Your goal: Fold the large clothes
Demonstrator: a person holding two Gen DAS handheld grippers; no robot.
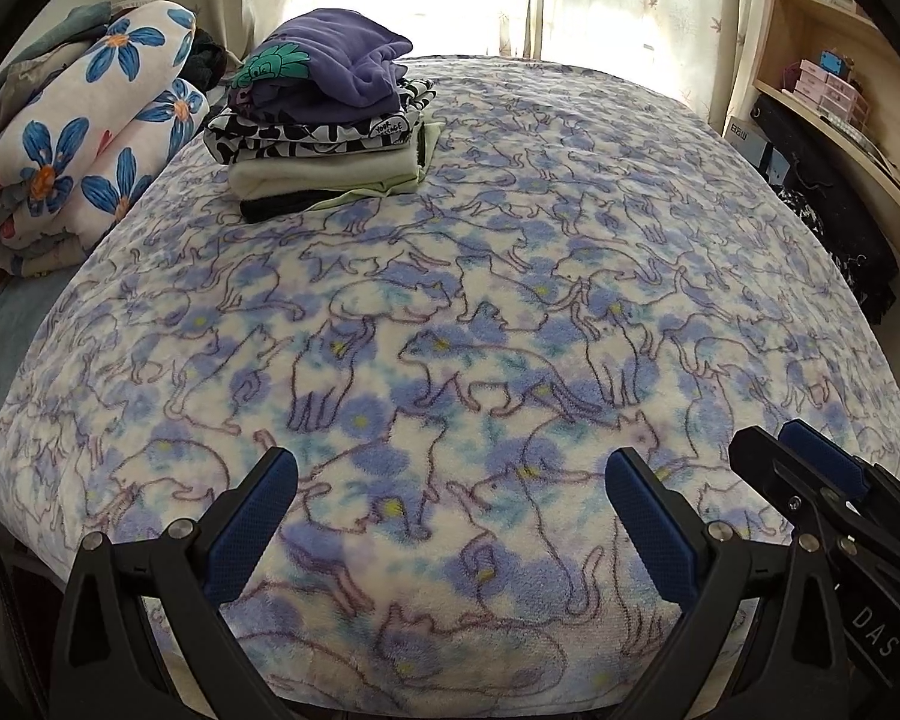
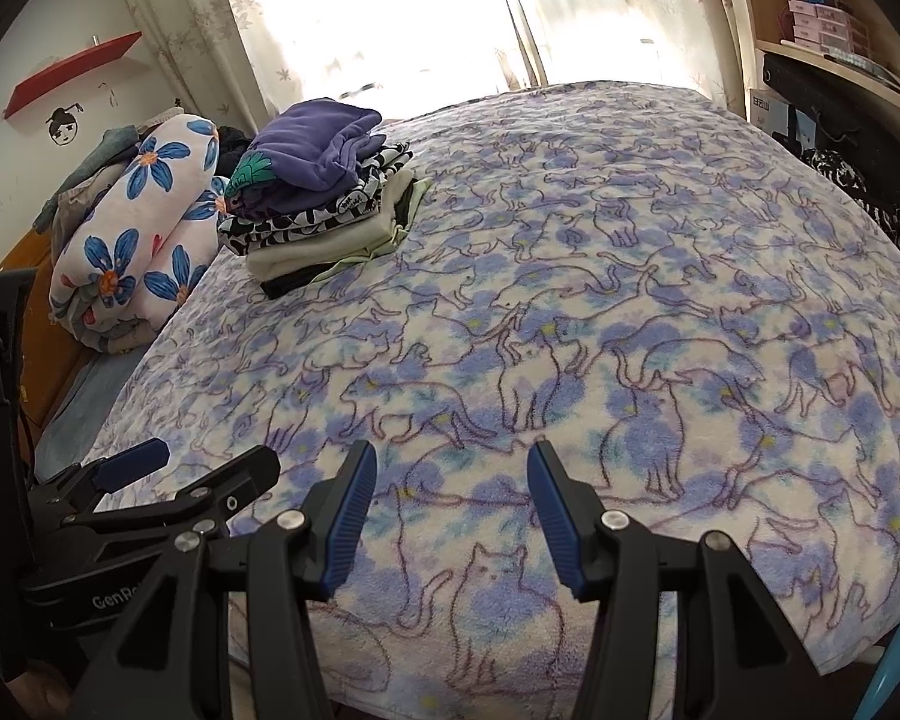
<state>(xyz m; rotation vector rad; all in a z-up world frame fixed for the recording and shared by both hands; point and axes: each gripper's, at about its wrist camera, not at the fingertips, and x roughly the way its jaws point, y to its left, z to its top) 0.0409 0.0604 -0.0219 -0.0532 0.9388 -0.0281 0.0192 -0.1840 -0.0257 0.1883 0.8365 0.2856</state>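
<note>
From the left wrist, the left tongs (image 1: 450,468) stand apart, blue ribbed pads wide of each other with nothing between them, above the near edge of a bed covered by a fleecy white blanket printed with blue flowers and outlined cats (image 1: 510,276). At the lower right the right tongs (image 1: 810,456) show from the side. Far back on the left of the bed sits a stack of folded clothes (image 1: 324,120): a purple fleece top on a black-and-white patterned piece, pale green layers and a dark one at the bottom. Just beside it lies a rolled white quilt with big blue flowers (image 1: 90,156).

From the right wrist, the right tongs (image 2: 450,468) are also apart and hold nothing, above the same cat blanket (image 2: 660,276). The stack of folded clothes (image 2: 324,192) rests well apart, toward the far left, next to the flowered quilt (image 2: 144,240). The left tongs (image 2: 180,468) appear at the lower left, seen sidelong.
</note>
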